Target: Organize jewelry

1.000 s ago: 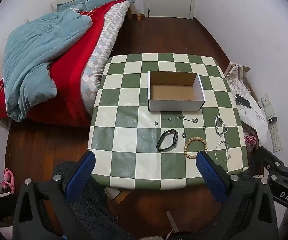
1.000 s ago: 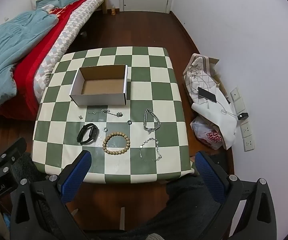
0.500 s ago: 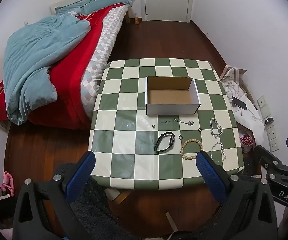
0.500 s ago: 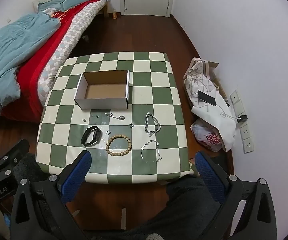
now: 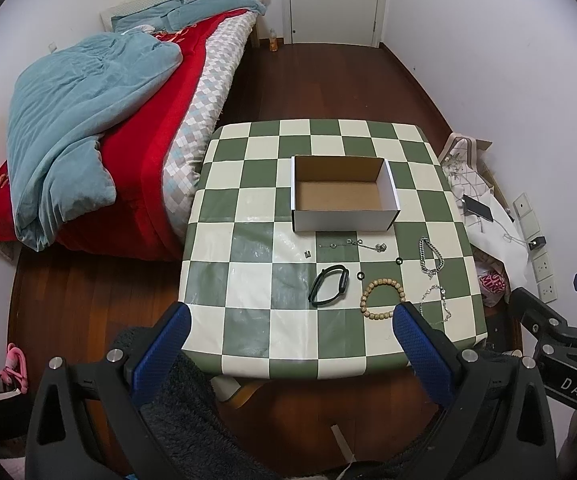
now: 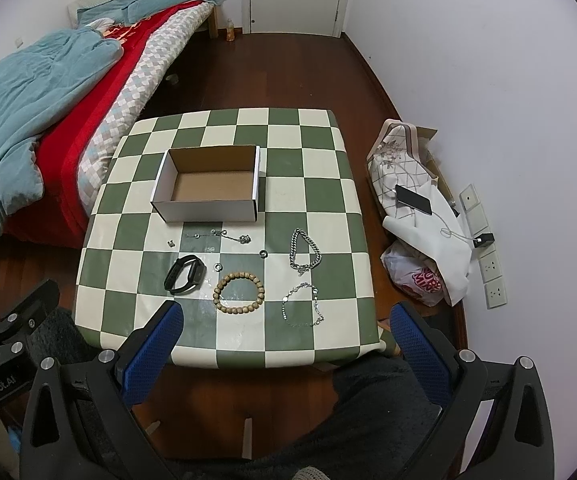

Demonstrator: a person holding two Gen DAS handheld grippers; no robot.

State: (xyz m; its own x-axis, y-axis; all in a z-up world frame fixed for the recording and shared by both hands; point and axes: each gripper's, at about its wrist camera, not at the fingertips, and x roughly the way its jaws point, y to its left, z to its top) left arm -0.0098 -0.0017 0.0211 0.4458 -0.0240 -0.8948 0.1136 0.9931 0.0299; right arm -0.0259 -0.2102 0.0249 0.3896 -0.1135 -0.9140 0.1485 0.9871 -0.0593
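Here, both tools, left and right, held spread and unloaded above bench, box bare inside, beads beside band.

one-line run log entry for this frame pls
phase: pre-grasp | left gripper: open, empty | right gripper: open, empty | white cardboard box: empty | wooden bead bracelet, black wristband: on checkered table

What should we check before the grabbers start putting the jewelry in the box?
1. White cardboard box open and empty: ok.
2. Left gripper open, holding nothing: ok.
3. Right gripper open, holding nothing: ok.
4. Wooden bead bracelet and black wristband lying apart: ok.
5. Thick silver chain clear of the thin silver chain: ok.
6. Grippers near the jewelry: not ok, both hang back beyond the checkered table's near edge.
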